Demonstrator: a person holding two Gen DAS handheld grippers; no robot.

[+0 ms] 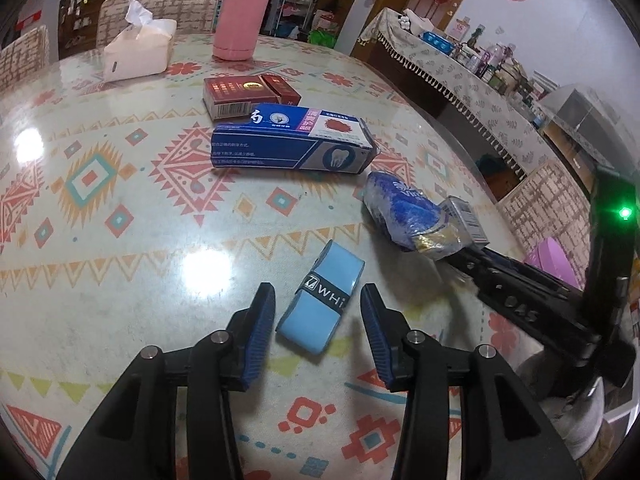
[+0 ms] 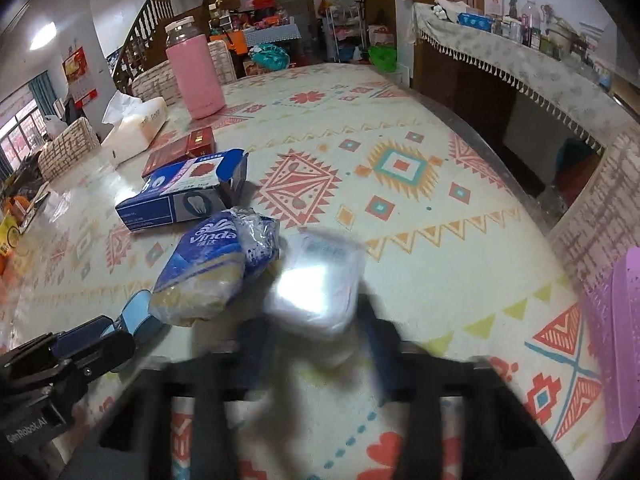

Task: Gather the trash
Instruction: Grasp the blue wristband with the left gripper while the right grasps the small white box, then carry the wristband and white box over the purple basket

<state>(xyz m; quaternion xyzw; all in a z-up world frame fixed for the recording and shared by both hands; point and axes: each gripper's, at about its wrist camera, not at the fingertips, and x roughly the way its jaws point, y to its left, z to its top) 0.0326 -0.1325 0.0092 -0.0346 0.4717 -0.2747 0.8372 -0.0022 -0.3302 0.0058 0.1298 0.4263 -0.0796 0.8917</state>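
Observation:
My left gripper (image 1: 318, 308) is open, its fingers on either side of a light blue wrapped roll (image 1: 322, 306) lying on the patterned table (image 1: 120, 216). My right gripper (image 2: 316, 336) is blurred by motion; its fingers stand around a shiny clear-wrapped packet (image 2: 316, 288), which also shows in the left wrist view (image 1: 464, 220). A blue Vinda tissue pack (image 2: 208, 264) lies just left of it. A blue toothpaste box (image 1: 296, 142) and a red cigarette box (image 1: 248, 92) lie further back.
A pink flask (image 1: 242, 12) and a white tissue box (image 1: 138, 46) stand at the far side of the table. A pink-purple basket (image 2: 624, 344) sits beyond the table's right edge. Chairs surround the table; a cluttered sideboard (image 1: 460, 64) is at the right.

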